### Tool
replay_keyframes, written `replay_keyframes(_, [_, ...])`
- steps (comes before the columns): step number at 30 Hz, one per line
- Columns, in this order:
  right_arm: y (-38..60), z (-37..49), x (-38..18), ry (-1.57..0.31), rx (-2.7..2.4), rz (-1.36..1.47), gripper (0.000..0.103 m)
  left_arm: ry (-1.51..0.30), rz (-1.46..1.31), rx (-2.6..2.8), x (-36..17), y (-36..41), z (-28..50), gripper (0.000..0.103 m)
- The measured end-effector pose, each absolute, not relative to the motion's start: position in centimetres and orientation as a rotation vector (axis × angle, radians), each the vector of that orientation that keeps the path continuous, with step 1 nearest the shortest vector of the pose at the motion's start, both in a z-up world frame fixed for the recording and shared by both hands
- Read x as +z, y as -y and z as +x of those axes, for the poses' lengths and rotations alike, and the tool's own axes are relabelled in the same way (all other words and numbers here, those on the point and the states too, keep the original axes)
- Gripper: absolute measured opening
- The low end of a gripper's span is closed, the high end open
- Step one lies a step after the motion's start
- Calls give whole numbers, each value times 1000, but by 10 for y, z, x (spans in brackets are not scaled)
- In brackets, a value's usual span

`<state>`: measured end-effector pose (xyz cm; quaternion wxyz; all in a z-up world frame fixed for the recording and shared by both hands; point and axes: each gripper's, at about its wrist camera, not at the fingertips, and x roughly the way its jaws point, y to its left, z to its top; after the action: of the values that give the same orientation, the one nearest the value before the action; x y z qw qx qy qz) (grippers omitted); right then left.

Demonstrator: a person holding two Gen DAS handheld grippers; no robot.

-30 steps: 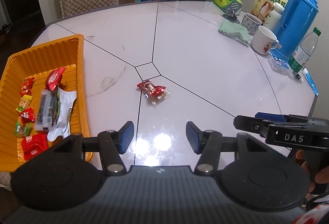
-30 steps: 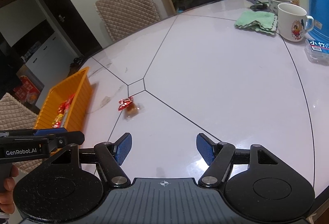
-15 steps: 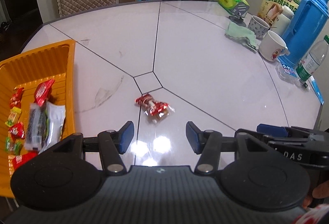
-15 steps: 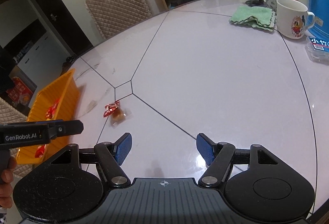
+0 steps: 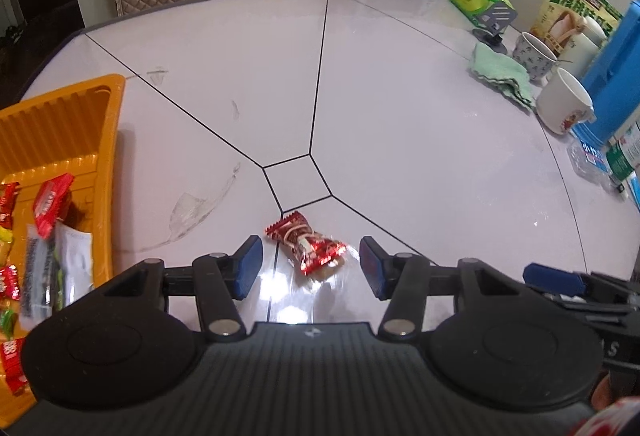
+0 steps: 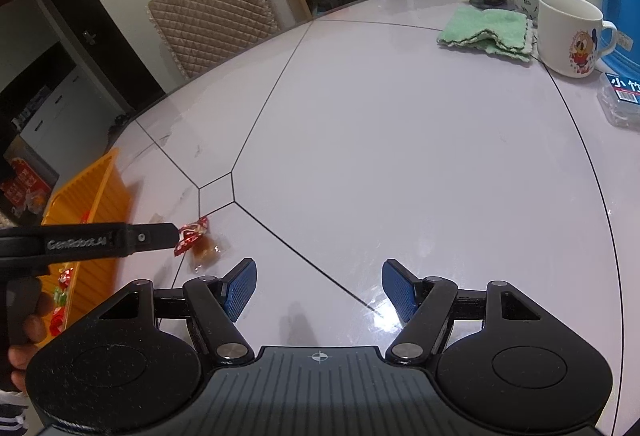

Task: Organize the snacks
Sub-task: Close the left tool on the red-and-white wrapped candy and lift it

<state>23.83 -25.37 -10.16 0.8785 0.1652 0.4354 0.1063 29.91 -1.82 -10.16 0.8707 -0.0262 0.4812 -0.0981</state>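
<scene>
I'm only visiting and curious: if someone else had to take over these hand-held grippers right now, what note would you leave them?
Left hand-held gripper: jaws closing around the red-wrapped snack on the table, pads not yet touching it.
Right hand-held gripper: open, empty, over bare table.
Done: several snacks already lie in the orange tray at the left.
Left: grip this last loose snack and put it in the tray.

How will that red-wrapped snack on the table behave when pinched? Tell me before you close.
The red-wrapped snack is small and flat, so probably light and unlikely to roll. Its glossy wrapper looks crinkly and may slip or deform between the closing left gripper pads. The table looks slick, so a nudge could slide it.
</scene>
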Motion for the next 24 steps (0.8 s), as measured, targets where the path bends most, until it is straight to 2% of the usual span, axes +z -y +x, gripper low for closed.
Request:
replay_keyframes(9, [258,248,-112,-930,196,362,69,-1038,-38,-183,-124,24,325,46])
replay_keyframes(13, [260,251,-115,-936,187,368,69,-1057,-29,-182,-132,25,330,37])
replay_keyframes(17, [259,254,-116,-941,186,368,69,-1064,-31,-184,-135,20,330,23])
replay_keyframes(24, [245,260,-117,-947,226,344,69,-1049,-33,-171,-132,7,324,22])
